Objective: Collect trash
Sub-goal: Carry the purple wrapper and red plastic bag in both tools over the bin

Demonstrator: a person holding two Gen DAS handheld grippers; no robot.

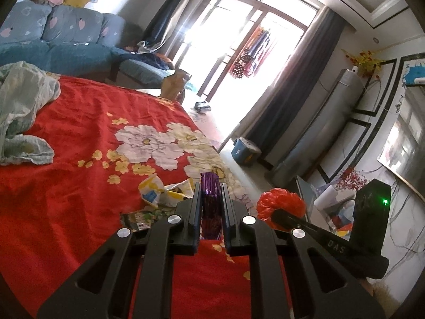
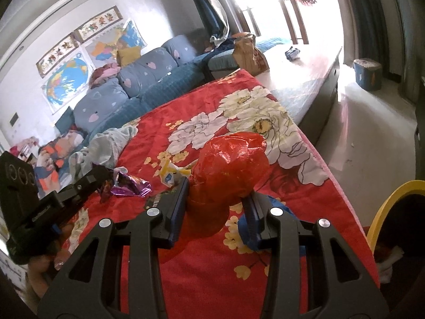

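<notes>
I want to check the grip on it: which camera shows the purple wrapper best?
The right wrist view: the purple wrapper shows side-on, crumpled, in the left gripper. The left wrist view shows only its thin edge between the fingers.

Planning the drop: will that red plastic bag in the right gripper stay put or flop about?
Red plastic bag looks thin, crinkled and puffed, so probably light and floppy. Right gripper pinches only its lower part, so the top may sway.

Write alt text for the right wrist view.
The right gripper clamps a red bag above a red floral bedspread. At left, the left gripper holds a purple wrapper.
</notes>
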